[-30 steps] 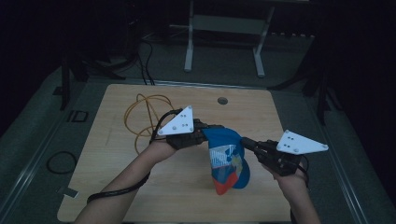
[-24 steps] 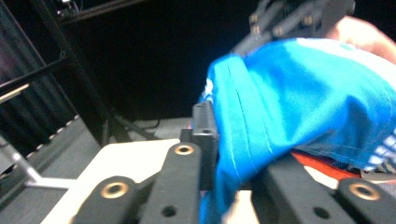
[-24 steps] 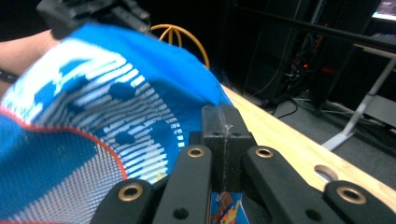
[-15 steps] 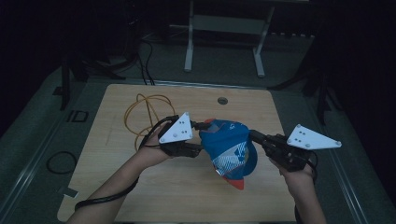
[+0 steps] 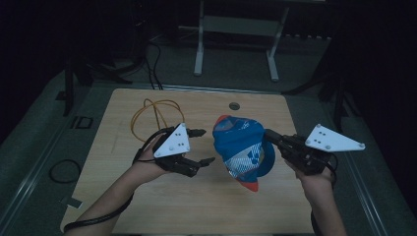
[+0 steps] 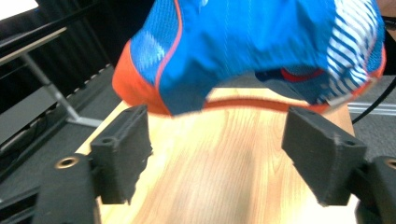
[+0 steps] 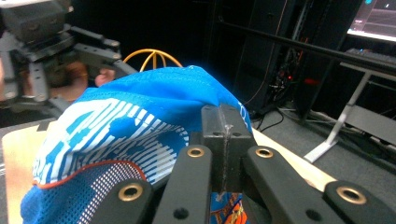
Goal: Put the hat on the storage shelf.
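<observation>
**Cap hanging from my right gripper, left jaws opening**

I am working over the table (image 5: pixel 147 206), with the floor and a metal stand (image 5: pixel 236 29) lying dark beyond its far edge. I am holding the blue cap (image 5: pixel 243 147) up off the table's right half with my right gripper (image 5: pixel 269 135), whose jaws are pinching its fabric shut; the right gripper view is showing that pinch up close, pads pressed together on the cap's edge (image 7: pixel 223 140). My left gripper (image 5: pixel 202 146) is standing just left of the cap, its jaws having just been opening, now spread wide with nothing between them. The left gripper view is showing the cap's orange-edged rim (image 6: pixel 243 56) hanging above the bare wood ahead of those jaws. An orange cable loop (image 5: pixel 156 115) is lying behind my left hand.
</observation>
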`<state>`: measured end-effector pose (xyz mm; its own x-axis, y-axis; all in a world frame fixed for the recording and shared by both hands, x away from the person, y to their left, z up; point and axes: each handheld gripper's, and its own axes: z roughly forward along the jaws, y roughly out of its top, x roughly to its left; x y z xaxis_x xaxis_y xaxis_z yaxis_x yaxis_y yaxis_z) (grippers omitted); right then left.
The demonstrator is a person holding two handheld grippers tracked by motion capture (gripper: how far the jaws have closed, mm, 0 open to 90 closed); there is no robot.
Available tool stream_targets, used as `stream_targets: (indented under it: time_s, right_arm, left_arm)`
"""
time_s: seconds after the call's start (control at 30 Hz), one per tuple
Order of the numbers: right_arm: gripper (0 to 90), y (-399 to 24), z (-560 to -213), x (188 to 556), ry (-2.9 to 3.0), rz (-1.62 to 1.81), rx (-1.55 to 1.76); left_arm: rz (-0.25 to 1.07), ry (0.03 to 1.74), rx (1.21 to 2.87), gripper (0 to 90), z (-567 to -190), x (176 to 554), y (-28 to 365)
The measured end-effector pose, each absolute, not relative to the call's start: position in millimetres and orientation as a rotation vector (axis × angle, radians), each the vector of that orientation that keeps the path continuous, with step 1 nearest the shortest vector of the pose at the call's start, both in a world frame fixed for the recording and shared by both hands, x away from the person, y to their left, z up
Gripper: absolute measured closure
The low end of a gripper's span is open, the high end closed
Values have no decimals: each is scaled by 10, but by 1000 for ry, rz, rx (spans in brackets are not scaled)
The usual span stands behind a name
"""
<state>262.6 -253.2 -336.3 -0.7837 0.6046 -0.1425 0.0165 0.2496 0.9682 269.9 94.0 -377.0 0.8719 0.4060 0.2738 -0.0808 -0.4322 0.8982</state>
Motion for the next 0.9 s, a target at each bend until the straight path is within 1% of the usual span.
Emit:
stream_targets:
  time_s: [0.13,0.3,0.37,0.53,0.7,0.83,0.9]
  right_arm:
    - [900,-2465,-3300,2689,2024,1569,557]
    - [900,-2362,-3232,2766,2026,1588,550]
    - [900,-2307,-3194,2788,2026,1589,537]
    - [900,-2140,-3064,2867,2016,1602,511]
    - [900,-1931,-2961,2981,2029,1623,496]
    - [900,-1730,-2907,3061,2046,1624,477]
    - [900,-1633,-2878,3101,2055,1625,468]
  left_arm:
    - [588,312,1911,99,-3780,2656,1109]
    - [661,424,1825,32,-3820,2586,1361]
    - [708,469,1798,30,-3851,2553,1476]
    - [756,570,1763,21,-3977,2497,1749]
    - [772,661,1735,21,-4163,2454,1984]
    - [782,715,1754,21,-4355,2436,2104]
    - [807,737,1752,21,-4461,2407,2146]
